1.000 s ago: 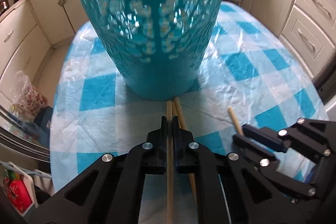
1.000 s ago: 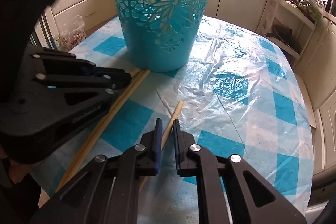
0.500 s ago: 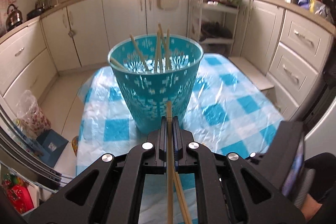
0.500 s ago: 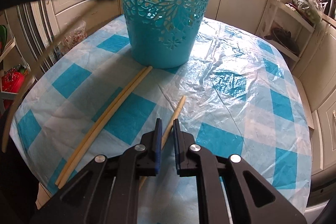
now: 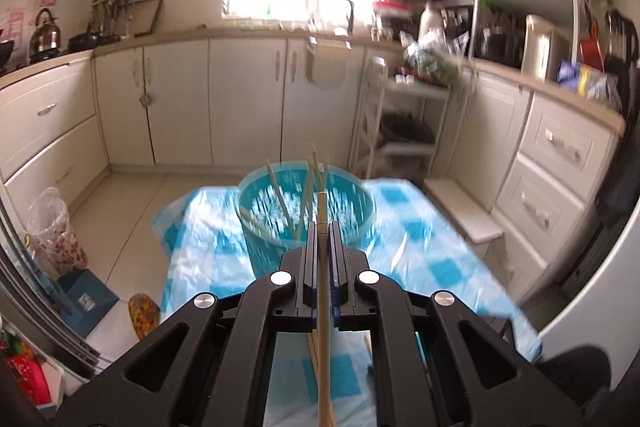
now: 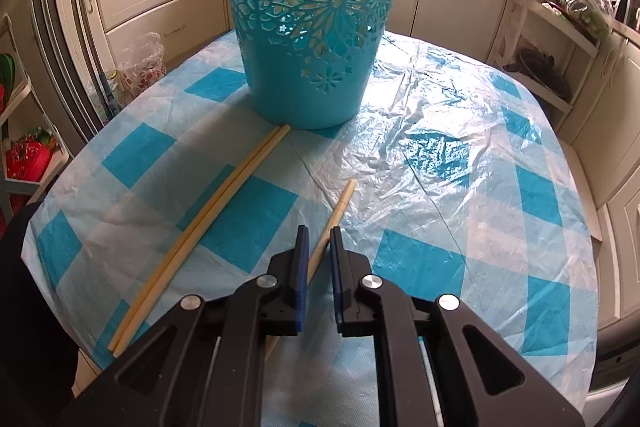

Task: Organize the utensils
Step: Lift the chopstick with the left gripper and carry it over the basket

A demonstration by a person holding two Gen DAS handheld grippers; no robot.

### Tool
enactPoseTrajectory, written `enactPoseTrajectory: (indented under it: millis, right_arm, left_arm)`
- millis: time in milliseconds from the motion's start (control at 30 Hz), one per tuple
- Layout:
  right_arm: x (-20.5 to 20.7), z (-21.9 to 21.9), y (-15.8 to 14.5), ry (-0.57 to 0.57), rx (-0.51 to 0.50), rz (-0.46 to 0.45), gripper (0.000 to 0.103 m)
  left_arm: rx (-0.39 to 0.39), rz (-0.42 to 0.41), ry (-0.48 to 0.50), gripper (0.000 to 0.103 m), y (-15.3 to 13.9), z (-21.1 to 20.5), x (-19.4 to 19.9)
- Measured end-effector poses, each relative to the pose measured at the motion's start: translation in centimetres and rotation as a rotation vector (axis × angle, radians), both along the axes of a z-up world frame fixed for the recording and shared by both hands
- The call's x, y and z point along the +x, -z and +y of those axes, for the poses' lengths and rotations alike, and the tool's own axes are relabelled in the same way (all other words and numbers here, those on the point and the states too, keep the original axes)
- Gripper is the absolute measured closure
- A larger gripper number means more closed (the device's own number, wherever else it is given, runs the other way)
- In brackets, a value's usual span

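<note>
No text can be read; the pink wall poster (image 5: 24, 9) seems printed, but too blurred.

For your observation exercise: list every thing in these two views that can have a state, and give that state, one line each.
Left gripper: shut on a chopstick, raised above the table.
Right gripper: open, astride a single chopstick.
Basket: upright, chopsticks standing inside.
Chopstick pair: lying flat, tips at the basket's base.
Tablecloth: wrinkled.

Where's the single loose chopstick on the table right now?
In the right wrist view, the single chopstick lies on the checked tablecloth, running between the open right claw, right of the chopstick pair.
</note>
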State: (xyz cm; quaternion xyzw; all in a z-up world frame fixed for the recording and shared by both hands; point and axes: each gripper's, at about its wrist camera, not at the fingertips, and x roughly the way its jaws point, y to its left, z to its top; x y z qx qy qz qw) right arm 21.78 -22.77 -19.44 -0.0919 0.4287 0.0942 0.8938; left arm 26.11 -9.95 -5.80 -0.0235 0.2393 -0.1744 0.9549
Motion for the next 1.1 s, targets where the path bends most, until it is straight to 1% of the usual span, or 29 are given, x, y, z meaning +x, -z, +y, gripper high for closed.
enactPoseTrajectory:
  millis: [133,367,567,633,667,700,733,800,900,1000,1100]
  right_arm:
    - [0.0,0.0,0.0,0.001,0.002,-0.009,0.092]
    - [0.3,-0.6,0.0,0.014,0.049,0.010,0.092]
    - [0.4,-1.0,0.0,0.022,0.076,0.016,0.093]
    - [0.6,-0.9,0.0,0.017,0.065,0.017,0.092]
    - [0.6,-0.8,0.0,0.013,0.056,0.014,0.090]
    - [0.9,-0.7,0.0,0.017,0.041,0.010,0.085]
    - [1.0,-0.7,0.1,0.017,0.042,0.011,0.085]
    - [1.4,-0.7,0.1,0.017,0.051,0.019,0.085]
    - [1.4,-0.5,0.0,0.003,0.053,0.024,0.092]
    - [1.4,-0.7,0.0,-0.002,0.063,0.027,0.092]
    - [1.4,-0.8,0.1,-0.007,0.069,0.027,0.092]
  left_arm:
    - [-0.083,-0.041,-0.042,0.098,-1.9,1.9,0.8]
    - [-0.161,-0.058,-0.085,0.098,-3.4,3.6,2.7]
    - [-0.232,-0.121,-0.108,0.098,-5.4,4.2,4.3]
    - [-0.237,-0.144,-0.111,0.098,-6.0,4.0,4.9]
    - [-0.237,-0.153,-0.108,0.098,-6.2,3.8,5.5]
    - [-0.236,-0.155,-0.107,0.098,-6.3,3.6,5.9]
    - [-0.236,-0.156,-0.107,0.098,-6.2,3.4,6.5]
    - [-0.242,-0.158,-0.110,0.098,-6.0,3.1,7.3]
    - [-0.262,-0.198,-0.134,0.098,-6.2,2.7,8.6]
    - [-0.283,-0.239,-0.166,0.098,-6.4,2.2,9.7]
    - [-0.274,-0.299,-0.202,0.098,-6.4,1.3,10.5]
